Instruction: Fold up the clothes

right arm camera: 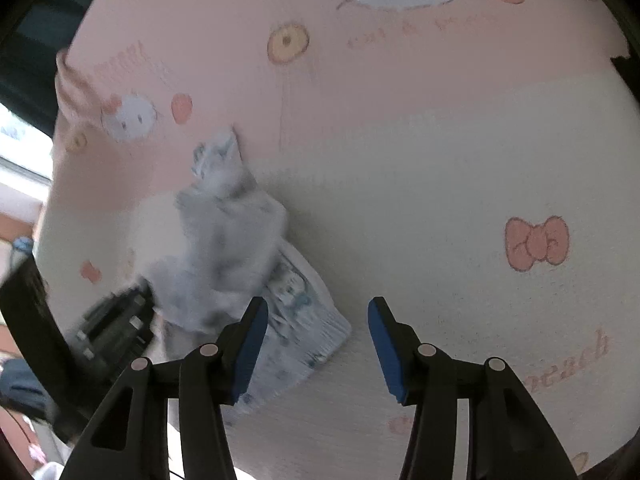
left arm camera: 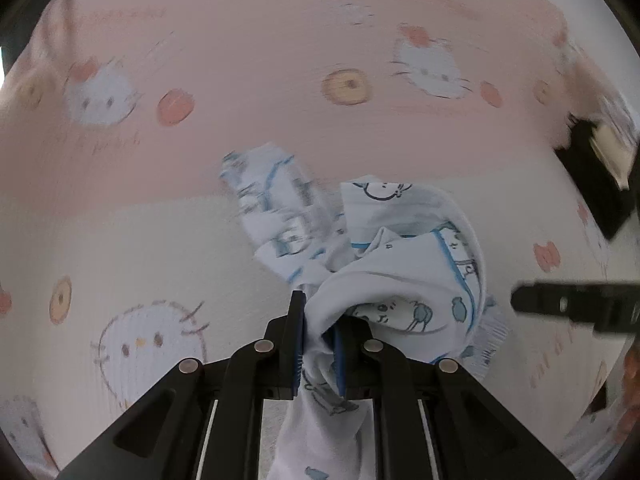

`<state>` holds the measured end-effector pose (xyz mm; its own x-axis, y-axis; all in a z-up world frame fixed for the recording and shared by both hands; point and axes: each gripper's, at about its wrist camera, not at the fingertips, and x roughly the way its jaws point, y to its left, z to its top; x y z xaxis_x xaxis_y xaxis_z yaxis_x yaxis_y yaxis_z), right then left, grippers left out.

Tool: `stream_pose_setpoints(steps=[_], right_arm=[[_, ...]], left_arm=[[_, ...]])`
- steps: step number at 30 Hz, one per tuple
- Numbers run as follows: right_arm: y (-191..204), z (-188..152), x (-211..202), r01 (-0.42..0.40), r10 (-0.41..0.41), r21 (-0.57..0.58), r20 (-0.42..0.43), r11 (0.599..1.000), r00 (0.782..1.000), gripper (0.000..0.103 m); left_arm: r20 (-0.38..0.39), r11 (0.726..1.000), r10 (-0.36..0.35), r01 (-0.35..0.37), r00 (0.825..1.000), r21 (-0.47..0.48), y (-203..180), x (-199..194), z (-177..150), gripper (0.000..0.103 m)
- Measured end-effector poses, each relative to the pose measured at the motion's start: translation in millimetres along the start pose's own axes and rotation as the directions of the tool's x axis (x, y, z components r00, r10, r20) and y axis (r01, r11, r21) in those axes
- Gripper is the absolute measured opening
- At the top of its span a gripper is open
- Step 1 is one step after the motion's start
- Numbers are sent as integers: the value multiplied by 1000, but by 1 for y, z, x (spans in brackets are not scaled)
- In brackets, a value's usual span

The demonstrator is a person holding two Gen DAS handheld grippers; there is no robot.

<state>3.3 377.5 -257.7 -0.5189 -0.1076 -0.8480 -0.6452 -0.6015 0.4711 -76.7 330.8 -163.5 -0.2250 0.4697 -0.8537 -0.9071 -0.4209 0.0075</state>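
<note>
Gripping garment [left arm camera: 400, 264] — L tongs [left arm camera: 318, 344]

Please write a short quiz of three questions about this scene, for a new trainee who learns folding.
1. True or false: the left tool is shut on the white garment.
2. The right tool is: A) open and holding nothing, B) shut on the garment, C) out of view.
3. Fill in: the garment lies on a pink and cream ____ printed with cartoon cats.

Key: 1 true; 2 A; 3 sheet.
</note>
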Motion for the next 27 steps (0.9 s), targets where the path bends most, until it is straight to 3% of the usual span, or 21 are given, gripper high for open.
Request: stream_pose_setpoints(steps=[4, 12, 14, 19, 22, 24, 27], right_arm=[[1, -5, 16, -3, 2, -19, -51, 1000, 999, 52], [16, -11, 40, 70, -79, -80, -111, 994, 991, 52], [15, -12, 44, 70, -79, -73, -121, 995, 989, 52], [11, -12, 41, 73, -78, -44, -132, 996, 988, 52], [10, -14, 36, 100, -103, -23, -143, 995, 984, 52], [9, -17, 31, 119, -120, -18, -147, 993, 982, 52], [8, -21, 26, 114, -114, -13, -154, 993, 981, 52]], left_arm=[[-12, 998, 49, -49, 999, -46, 24, -1, -9, 11], [-84, 966, 7, -28, 996, -256, 72, 6, -28, 11], [-79, 936, -50, 19, 996, -352, 87, 6, -31, 11], [-25, 894, -130, 106, 991, -435, 99, -7, -27, 14], [10, 862, -176, 159, 984, -481, 106, -14, -25, 25], [35, 838, -205, 194, 978, -510, 110, -20, -23, 45], [75, 801, -243, 244, 967, -547, 117, -28, -21, 61]])
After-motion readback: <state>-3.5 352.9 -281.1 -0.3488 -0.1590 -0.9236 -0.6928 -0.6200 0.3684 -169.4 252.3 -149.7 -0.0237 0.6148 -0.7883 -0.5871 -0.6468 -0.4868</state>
